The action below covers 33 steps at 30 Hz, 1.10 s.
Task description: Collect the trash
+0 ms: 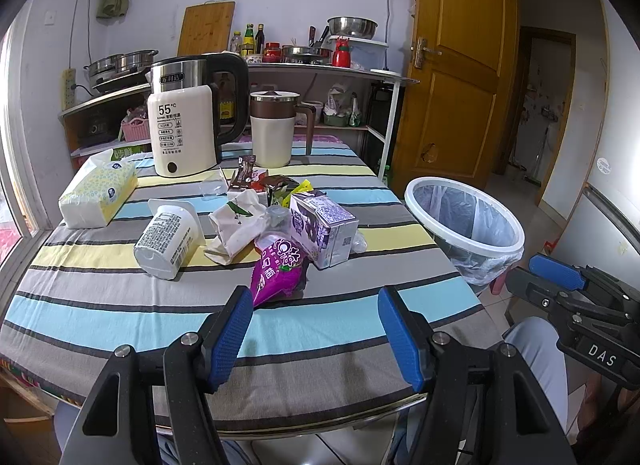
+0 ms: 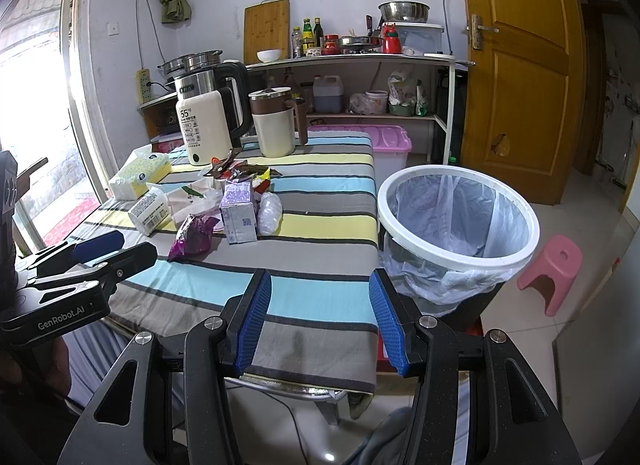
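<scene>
Several scraps sit heaped mid-table point(image 1: 120, 305), ahead of the left hand-held gripper point(image 1: 316, 329), whose jaws stand spread and empty; the purple wrapper point(image 1: 276, 269) lies nearest, just past its fingertips. Grabbing there could drag the milk carton point(image 1: 324, 229) beside it.

From the right hand-held gripper point(image 2: 316, 317), also spread and empty, the bin point(image 2: 460, 221) stands just beside the table edge, the heap further left; a loose drop could miss its rim.

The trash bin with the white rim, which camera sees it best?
The right wrist view. There the trash bin shows its whole white rim, the plastic liner inside and part of its dark body, beside the striped table. The left wrist view shows the bin smaller, near the right side, with its bottom hidden behind the table edge.
</scene>
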Each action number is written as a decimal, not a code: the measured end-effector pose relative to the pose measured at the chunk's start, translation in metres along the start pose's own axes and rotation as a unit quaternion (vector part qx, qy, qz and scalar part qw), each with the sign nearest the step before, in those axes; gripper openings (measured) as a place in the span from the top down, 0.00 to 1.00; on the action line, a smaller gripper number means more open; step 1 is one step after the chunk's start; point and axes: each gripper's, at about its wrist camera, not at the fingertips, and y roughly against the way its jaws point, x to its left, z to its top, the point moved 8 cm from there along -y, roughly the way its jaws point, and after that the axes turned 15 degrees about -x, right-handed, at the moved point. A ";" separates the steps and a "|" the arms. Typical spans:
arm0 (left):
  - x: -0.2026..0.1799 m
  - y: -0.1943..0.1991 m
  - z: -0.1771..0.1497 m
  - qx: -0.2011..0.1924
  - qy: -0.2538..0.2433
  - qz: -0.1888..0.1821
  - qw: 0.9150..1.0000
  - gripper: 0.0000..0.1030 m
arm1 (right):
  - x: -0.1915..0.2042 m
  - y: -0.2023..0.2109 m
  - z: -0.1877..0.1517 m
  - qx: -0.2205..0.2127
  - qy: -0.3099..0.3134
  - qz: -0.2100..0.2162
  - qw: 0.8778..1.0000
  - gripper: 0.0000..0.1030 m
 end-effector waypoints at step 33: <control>0.003 -0.007 -0.004 0.009 0.006 -0.001 1.000 0.37 | -0.002 -0.003 0.002 0.001 -0.002 0.002 1.000 0.49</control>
